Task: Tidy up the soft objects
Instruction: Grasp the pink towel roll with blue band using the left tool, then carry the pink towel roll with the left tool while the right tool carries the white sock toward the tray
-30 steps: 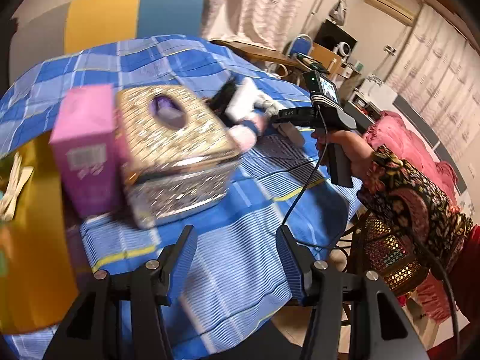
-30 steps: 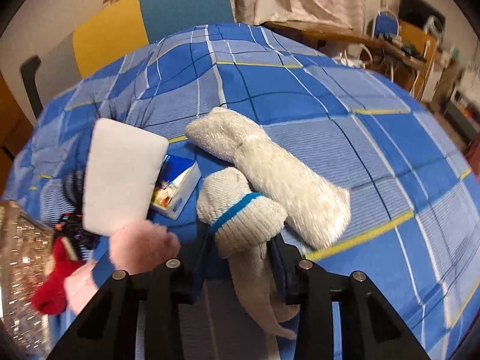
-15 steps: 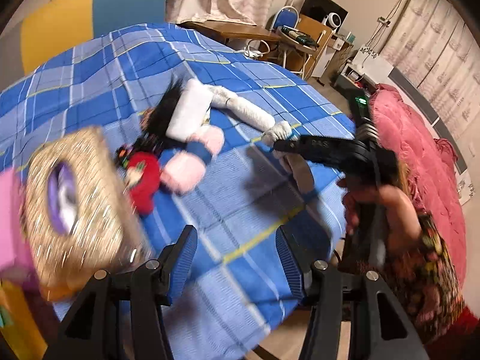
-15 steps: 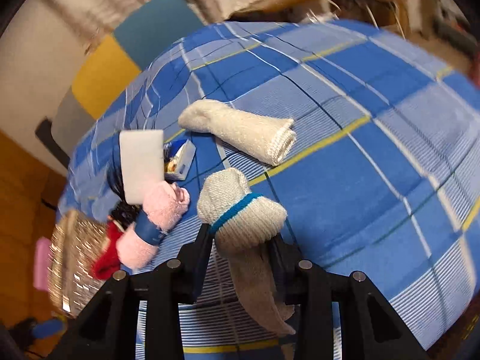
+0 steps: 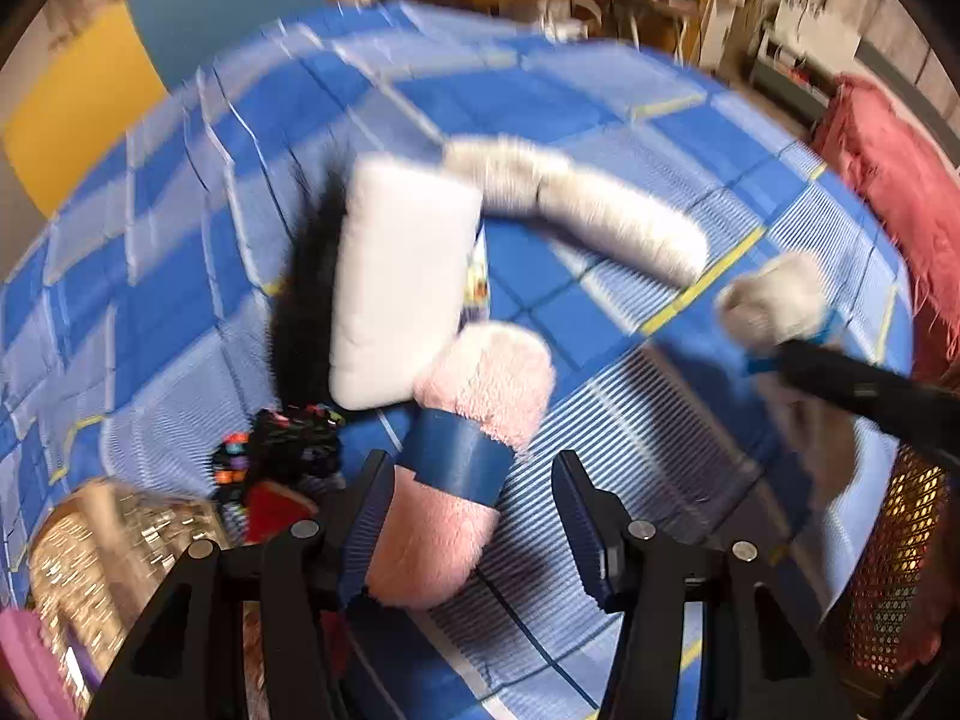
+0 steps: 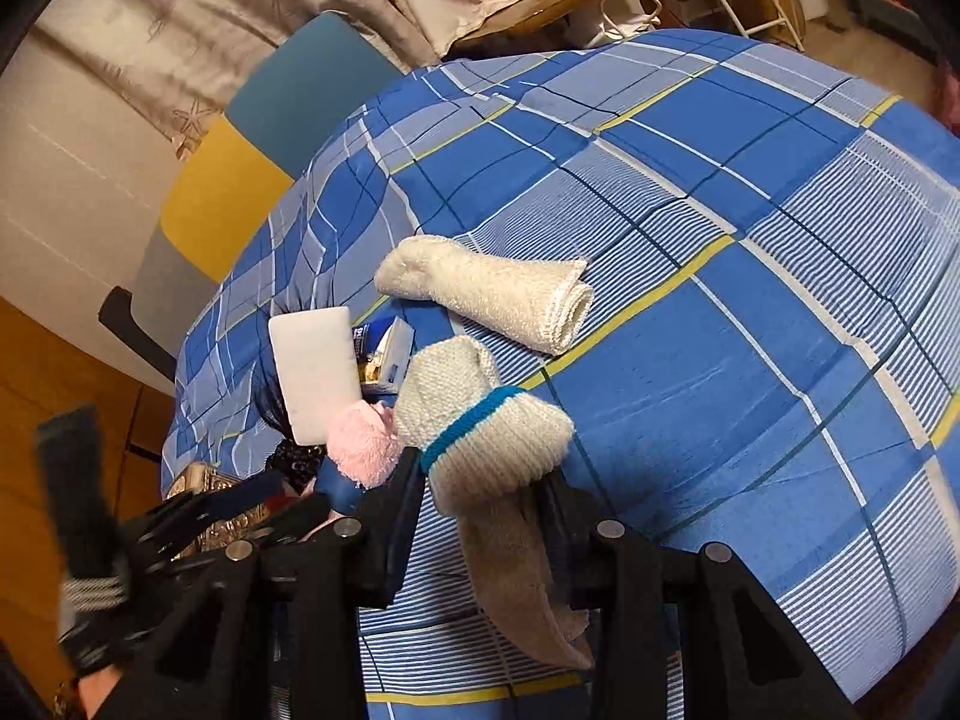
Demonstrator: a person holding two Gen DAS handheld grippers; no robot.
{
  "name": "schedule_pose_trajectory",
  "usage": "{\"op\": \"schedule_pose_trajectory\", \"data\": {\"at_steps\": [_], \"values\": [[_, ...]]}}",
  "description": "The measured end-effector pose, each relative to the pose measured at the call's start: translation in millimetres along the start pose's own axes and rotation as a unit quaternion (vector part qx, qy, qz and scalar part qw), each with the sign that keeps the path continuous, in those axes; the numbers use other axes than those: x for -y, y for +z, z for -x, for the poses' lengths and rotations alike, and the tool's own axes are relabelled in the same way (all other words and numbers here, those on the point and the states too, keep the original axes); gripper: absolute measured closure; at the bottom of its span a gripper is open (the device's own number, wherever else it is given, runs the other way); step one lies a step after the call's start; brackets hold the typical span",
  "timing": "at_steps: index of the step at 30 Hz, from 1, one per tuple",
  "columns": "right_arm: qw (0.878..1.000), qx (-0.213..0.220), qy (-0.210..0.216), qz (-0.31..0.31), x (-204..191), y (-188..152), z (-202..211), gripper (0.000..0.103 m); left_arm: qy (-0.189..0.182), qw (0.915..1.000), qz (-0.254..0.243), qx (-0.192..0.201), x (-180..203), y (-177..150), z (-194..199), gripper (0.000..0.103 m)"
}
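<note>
Your left-wrist view is smeared by motion, so edges there are soft; at its far left the glittery gold tissue box (image 5: pixel 114 558) is cut off by the frame, and beside it a pink carton (image 5: pixel 30 672) shows only a corner, its label unreadable. Next, the black beaded item (image 5: pixel 282 450) and a red fabric piece (image 5: pixel 270 510) are partly hidden behind your left gripper (image 5: pixel 474 534), whose jaws stand wide apart, with the end of the fluffy pink sock with a blue paper band (image 5: pixel 474 426) lying between them; whether the left finger touches it I cannot tell. The flat white rectangular pad (image 5: pixel 402 276) overlaps a black furry thing (image 5: pixel 306 276) and covers most of a small blue printed box (image 6: pixel 384 354); its writing is too small to read. Further right, the cream terry sock (image 6: pixel 492 294) lies loose on the blue checked tablecloth (image 6: pixel 750 360), apart from the rest. Your right gripper (image 6: pixel 480 516) is clamped on the cream knitted sock with a teal stripe (image 6: pixel 480 426), its toe bulging above the fingers and its cuff hanging below, lifted near the table's right edge
</note>
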State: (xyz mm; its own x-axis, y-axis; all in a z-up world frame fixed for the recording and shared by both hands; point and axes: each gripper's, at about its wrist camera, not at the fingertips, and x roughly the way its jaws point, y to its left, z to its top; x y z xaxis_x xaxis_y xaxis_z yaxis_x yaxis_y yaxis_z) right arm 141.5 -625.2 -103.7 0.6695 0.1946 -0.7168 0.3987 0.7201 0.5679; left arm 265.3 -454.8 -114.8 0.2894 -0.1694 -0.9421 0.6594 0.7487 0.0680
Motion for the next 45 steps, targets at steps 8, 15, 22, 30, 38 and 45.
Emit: {"op": "schedule_pose_trajectory", "data": {"at_steps": [8, 15, 22, 30, 38, 45], "values": [[1.0, -0.004, 0.017, -0.005, -1.6, -1.2, 1.3, 0.065, 0.023, 0.9986, -0.013, -0.046, -7.0, -2.4, -33.1, 0.048], [1.0, 0.003, 0.013, -0.025, 6.1, 1.0, 5.6, 0.065, -0.018, 0.9994, -0.006, -0.028, 5.2, -17.0, -12.9, 0.058], [1.0, -0.003, 0.015, -0.021, 3.4, -0.9, 3.1, 0.065, 0.01, 0.9992, -0.024, -0.031, 19.5, -19.7, -22.6, 0.051], [1.0, -0.008, 0.011, -0.025, 7.2, -0.2, -1.5, 0.065, -0.011, 0.9994, 0.034, -0.002, 5.5, -30.6, -10.6, 0.068], [1.0, -0.013, 0.008, -0.027, 8.7, -2.4, -6.0, 0.065, -0.086, 0.9939, 0.05, 0.048, 17.2, -65.4, 33.3, 0.068], [0.999, -0.018, 0.004, -0.036, 13.4, -4.3, -8.7, 0.065, -0.143, 0.9869, 0.046, 0.057, 30.8, -116.3, 60.3, 0.068]]}}
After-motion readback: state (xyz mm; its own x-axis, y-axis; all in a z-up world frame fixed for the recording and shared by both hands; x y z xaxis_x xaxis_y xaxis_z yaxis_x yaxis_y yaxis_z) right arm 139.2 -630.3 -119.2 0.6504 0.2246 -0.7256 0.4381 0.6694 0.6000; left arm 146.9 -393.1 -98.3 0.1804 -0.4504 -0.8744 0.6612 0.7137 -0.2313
